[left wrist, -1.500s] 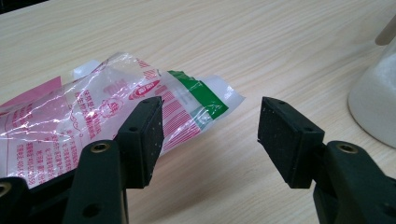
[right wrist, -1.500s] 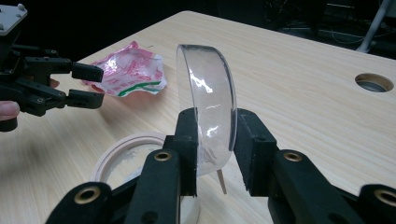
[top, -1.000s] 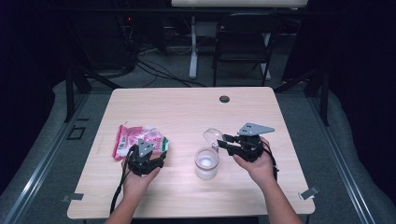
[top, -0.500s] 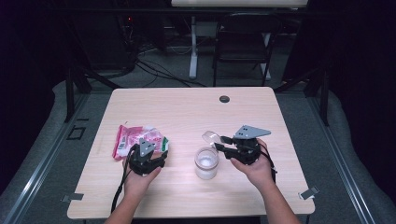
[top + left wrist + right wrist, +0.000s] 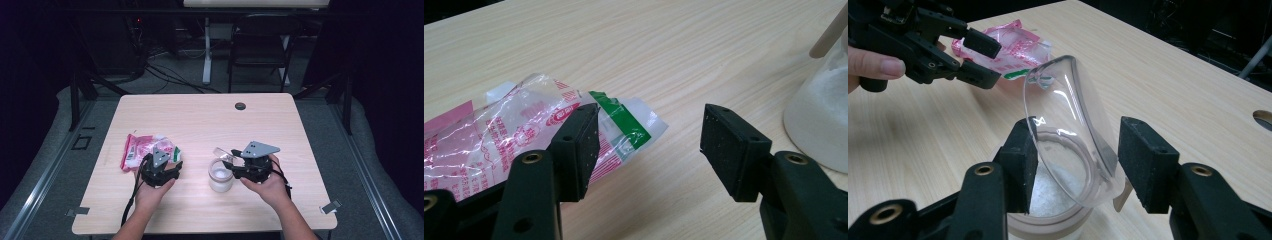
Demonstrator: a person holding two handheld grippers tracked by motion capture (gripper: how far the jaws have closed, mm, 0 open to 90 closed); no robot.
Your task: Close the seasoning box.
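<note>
At the left of the light wooden table (image 5: pixel 200 120) lies a crinkled clear plastic bag printed in pink with a green strip (image 5: pixel 142 150). Its print includes a small oval logo, but the lettering is too small and creased to read. The left gripper (image 5: pixel 167 167) rests just beside the bag's near end with its jaws spread wide; in the left gripper view (image 5: pixel 649 142) one pad overlaps the bag's edge, the other stands over bare wood, and nothing is pinched.

Right of it stands a small round clear plastic cup holding white powder (image 5: pixel 220 176), near the table's middle front. A clear curved plastic lid (image 5: pixel 1068 125) stands tilted on the cup's rim. The right gripper (image 5: pixel 1075 160) straddles that lid; its jaws have just been opening, the lid between them, one pad at its edge, the other apart.
</note>
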